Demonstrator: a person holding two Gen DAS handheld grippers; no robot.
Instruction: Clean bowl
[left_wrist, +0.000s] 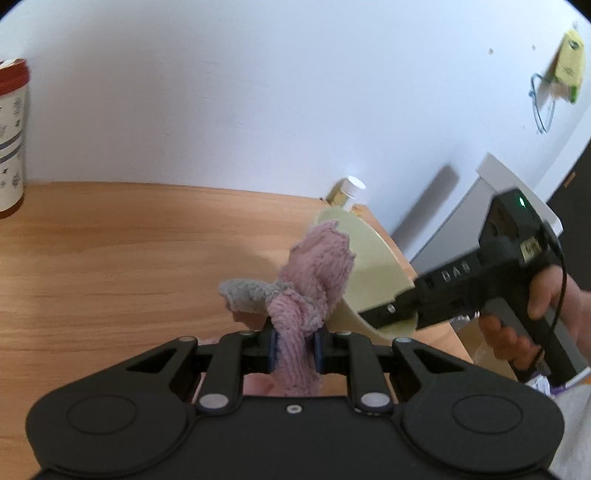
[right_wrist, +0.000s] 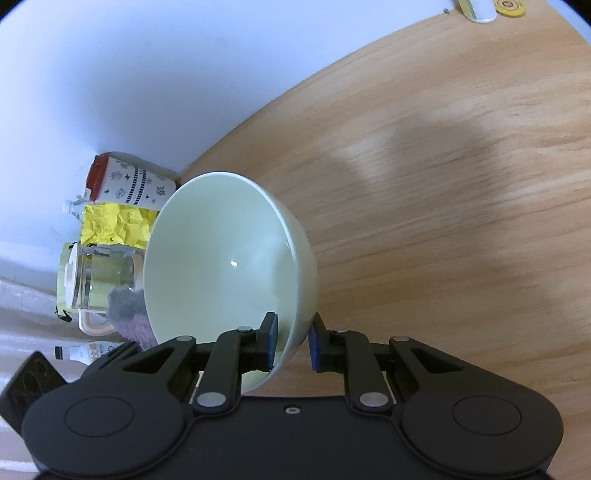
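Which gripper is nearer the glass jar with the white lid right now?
Left. The left gripper, shut on the cloth, sits beside the glass jar in the right wrist view; the right gripper grips the bowl rim, the bowl lying between it and the jar.

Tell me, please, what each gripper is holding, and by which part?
Left gripper: the pink cloth, pinched near its lower end. Right gripper: the pale green bowl, jaws astride its rim.

Black tool (left_wrist: 294, 349), blue pads (left_wrist: 272, 350)
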